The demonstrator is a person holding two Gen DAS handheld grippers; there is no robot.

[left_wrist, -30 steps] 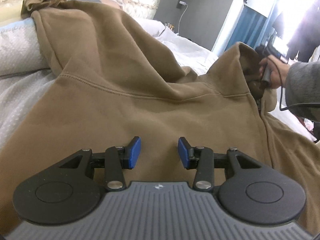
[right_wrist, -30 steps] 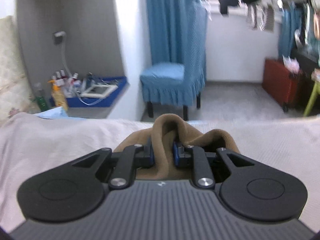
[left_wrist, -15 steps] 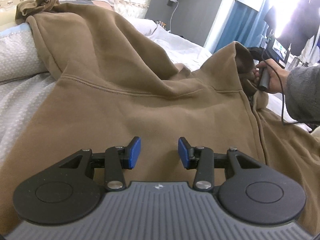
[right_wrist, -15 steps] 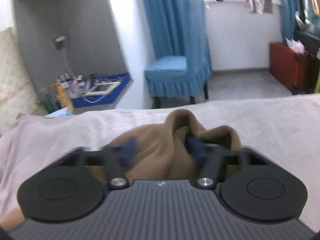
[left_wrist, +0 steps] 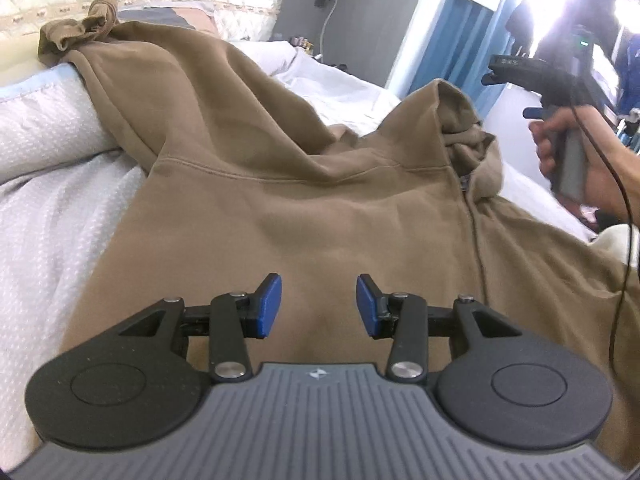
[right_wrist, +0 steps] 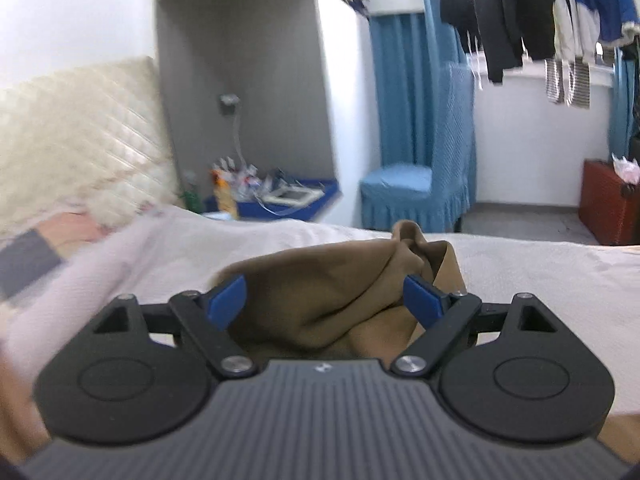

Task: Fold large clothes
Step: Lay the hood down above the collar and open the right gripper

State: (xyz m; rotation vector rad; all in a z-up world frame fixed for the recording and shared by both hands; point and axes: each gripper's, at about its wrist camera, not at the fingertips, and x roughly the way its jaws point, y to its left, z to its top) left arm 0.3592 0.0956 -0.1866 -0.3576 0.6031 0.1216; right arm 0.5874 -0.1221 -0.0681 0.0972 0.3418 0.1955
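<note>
On bed [left_wrist: 60, 208]: brown hoodie [left_wrist: 320, 208]; left tongs [left_wrist: 319, 306] parted, empty; right tongs [right_wrist: 326, 300] wide, just released hoodie.

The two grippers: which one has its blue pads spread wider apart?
The right gripper: its jaws have just been opening and stand wide on either side of a bunched fold of the brown hoodie, no longer pinching it. The left gripper is narrower, above flat fabric.

Your left gripper [left_wrist: 319, 306] hovers over flat hoodie [left_wrist: 304, 216] cloth, nothing between its parted pads. Ahead, the bunched hood [left_wrist: 460, 128] rises as a ridge; a sleeve [left_wrist: 132, 76] drapes over the pillow [left_wrist: 44, 128] at left. Bare bedsheet [right_wrist: 520, 280] lies open beyond your right gripper [right_wrist: 326, 300], whose spread pads flank loose folds.
</note>
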